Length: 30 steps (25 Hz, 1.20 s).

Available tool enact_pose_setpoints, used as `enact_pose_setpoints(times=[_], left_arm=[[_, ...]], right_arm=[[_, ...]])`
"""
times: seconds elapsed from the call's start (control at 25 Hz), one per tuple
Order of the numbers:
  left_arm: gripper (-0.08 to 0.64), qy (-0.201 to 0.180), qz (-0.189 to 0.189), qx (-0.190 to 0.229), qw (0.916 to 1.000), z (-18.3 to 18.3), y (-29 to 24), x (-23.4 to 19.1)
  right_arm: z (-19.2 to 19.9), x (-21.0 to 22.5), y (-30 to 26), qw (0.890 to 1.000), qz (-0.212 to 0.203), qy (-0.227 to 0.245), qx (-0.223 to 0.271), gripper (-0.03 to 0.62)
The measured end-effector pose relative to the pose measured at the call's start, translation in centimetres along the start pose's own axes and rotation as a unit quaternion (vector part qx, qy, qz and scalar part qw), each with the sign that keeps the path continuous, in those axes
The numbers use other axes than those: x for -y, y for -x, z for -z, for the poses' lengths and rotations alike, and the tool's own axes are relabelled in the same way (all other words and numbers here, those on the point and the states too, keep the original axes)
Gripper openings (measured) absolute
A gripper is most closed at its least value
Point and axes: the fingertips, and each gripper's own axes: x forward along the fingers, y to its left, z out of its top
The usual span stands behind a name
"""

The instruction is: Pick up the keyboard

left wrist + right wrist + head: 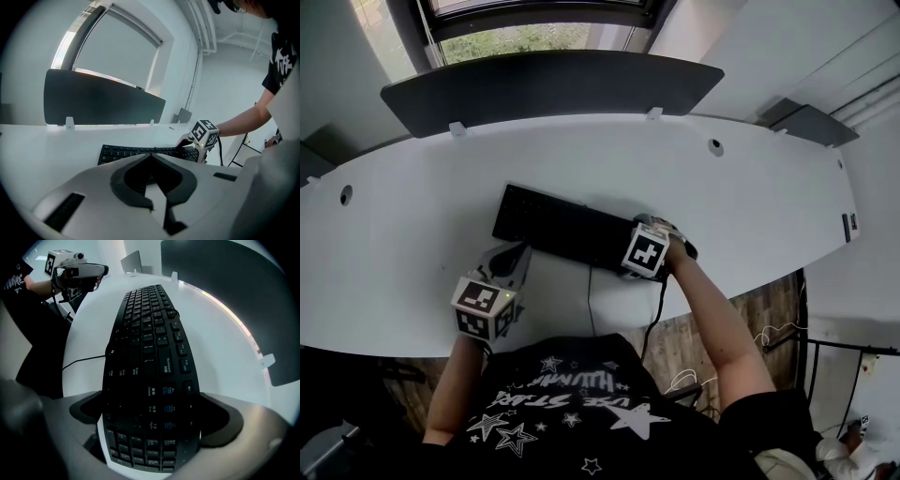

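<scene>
Head view: the keyboard (pixel 562 230) lies on the white worktop (pixel 412 216), with the right tongs (pixel 670 242) at its right end and the left tongs (pixel 512 257) by its near-left corner. Left gripper view: tongs closed tight, empty. Right gripper view: tongs clamp the keyboard's end.

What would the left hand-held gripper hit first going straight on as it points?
Probably the left end of the keyboard, just beyond the left hand-held gripper; possibly the desk first, as depth is unclear.

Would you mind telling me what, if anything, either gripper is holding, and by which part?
The right gripper grips the keyboard at its number-pad end, jaws on its two long edges. The left gripper is shut and empty.
</scene>
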Motion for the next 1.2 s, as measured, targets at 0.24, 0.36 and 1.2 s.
enact_pose_setpoints(times=[0.24, 0.36, 1.2], left_arm=[[0.009, -0.023, 0.002, -0.011, 0.9997, 0.0, 0.7, 0.5], [0.009, -0.061, 0.005, -0.006, 0.9981, -0.4, 0.8, 0.8], [0.188, -0.364, 0.02, -0.048, 0.9298, -5.4, -3.0, 1.5]], right_arm=[[-0.3, -0.2, 1.0, 0.997, 0.077, 0.004, 0.01, 0.581], [-0.1, -0.5, 1.5, 0.992, 0.124, -0.006, 0.015, 0.581], [-0.1, -2.2, 4.4, 0.921, 0.383, 0.056, 0.042, 0.578]])
